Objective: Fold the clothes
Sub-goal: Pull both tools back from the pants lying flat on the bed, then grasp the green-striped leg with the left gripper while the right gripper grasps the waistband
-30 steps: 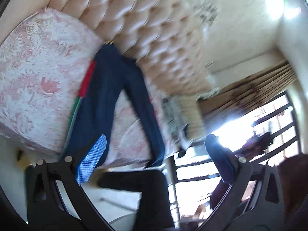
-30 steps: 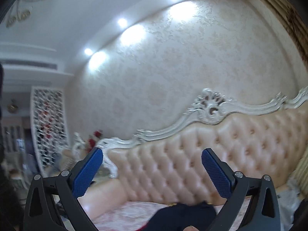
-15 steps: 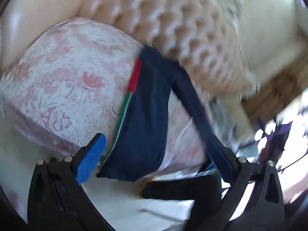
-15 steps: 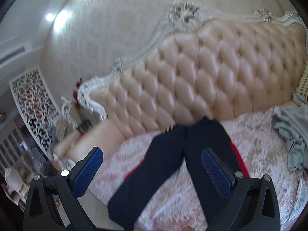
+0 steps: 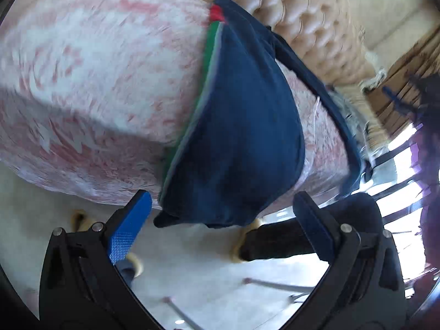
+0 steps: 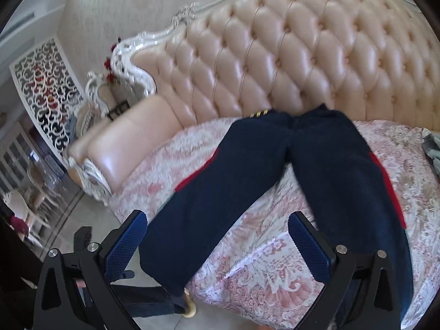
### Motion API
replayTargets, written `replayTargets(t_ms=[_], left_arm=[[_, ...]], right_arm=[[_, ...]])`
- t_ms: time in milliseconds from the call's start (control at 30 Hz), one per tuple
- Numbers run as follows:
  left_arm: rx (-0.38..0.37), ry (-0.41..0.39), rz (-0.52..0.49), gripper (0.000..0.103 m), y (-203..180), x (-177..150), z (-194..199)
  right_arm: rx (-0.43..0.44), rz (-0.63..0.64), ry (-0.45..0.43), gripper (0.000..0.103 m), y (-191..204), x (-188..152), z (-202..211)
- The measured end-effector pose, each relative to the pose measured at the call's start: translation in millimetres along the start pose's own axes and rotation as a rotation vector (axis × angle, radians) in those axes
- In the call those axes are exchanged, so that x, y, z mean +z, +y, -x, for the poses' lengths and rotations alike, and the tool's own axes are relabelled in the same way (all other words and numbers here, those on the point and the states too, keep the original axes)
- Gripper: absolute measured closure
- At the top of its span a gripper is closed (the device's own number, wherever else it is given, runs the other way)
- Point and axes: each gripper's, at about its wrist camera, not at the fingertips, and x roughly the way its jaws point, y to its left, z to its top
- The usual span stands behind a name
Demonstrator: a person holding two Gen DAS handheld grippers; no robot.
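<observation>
The navy trousers (image 6: 277, 181) lay spread flat on the pink floral bedspread (image 6: 264, 258), waistband at the far end against the tufted headboard (image 6: 288, 52) and the two legs splayed apart toward the near edge of the bed, their cuffs hanging just over it. Both tongs stood wide and held nothing: the left gripper (image 5: 220, 229) hovered just off the left cuff (image 5: 176, 218), and the right gripper (image 6: 217, 243) hung above the bare bedspread between the legs, with its right pad over the right leg.

The step in hand looked like the first fold, bringing one leg over onto the other. To do it well, each gripper would probably need to take a hem corner of the same leg, pinching through both layers of cloth without catching the bedspread beneath. The leg would then be lifted only enough to clear the bed and carried across so the red side stripes (image 6: 385, 189) and the cuffs lined up.

A heap of grey clothing (image 6: 433, 148) lay at the far right of the bed, well apart from the trousers. Someone's dark trouser leg and pale slipper (image 5: 247, 243) stood on the floor just beside the left cuff, and thin metal legs (image 5: 277, 284) crossed the floor below. Neither blocked the fold, though the overhanging cuffs might slide off if tugged toward the near edge.
</observation>
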Motion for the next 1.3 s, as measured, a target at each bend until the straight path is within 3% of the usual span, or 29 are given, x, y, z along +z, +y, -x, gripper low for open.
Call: replayTargets(t_ms=[100, 133, 167, 200, 267, 400, 467, 667, 833, 900, 1067, 1167, 1300], left_arm=[[-0.101, 0.025, 0.048, 0.009, 28, -2, -15], [-0.133, 0.040, 0.060, 0.026, 36, -2, -20], [-0.135, 0.059, 0.051, 0.050, 36, -4, -23], [-0.119, 0.071, 0.043, 0.058, 34, -2, -26], [-0.164, 0.105, 0.041, 0.061, 35, -1, -33], [-0.204, 0.100, 0.047, 0.063, 42, 2, -37], [-0.186, 0.093, -0.010, 0.075, 33, 2, -33], [-0.063, 0.044, -0.155, 0.079, -12, -2, 15], [-0.008, -0.014, -0.207, 0.079, -51, 1, 46], [-0.024, -0.041, -0.235, 0.079, -68, 2, 55], [-0.093, -0.073, -0.273, 0.079, -92, 6, 66], [-0.125, -0.084, -0.270, 0.079, -96, 9, 64], [-0.170, -0.097, -0.234, 0.079, -84, 9, 66]], right_arm=[[-0.005, 0.015, 0.026, 0.000, 6, -4, -18], [-0.009, 0.020, 0.039, 0.000, 8, -5, -25], [-0.013, 0.026, 0.054, 0.000, 10, -6, -32], [-0.017, 0.029, 0.068, 0.000, 11, -6, -40], [-0.021, 0.033, 0.095, 0.000, 14, -5, -54], [-0.027, 0.018, 0.149, 0.000, 18, 5, -81], [-0.022, 0.004, 0.161, 0.000, 20, 11, -91], [-0.056, -0.016, 0.202, 0.000, 20, 42, -115], [-0.164, 0.044, 0.296, 0.000, 15, 101, -160], [-0.230, 0.054, 0.355, 0.000, 10, 131, -190], [-0.301, 0.004, 0.498, 0.000, 3, 217, -286], [-0.385, 0.011, 0.586, 0.000, 0, 245, -353], [-0.459, -0.002, 0.655, 0.000, -12, 239, -409]])
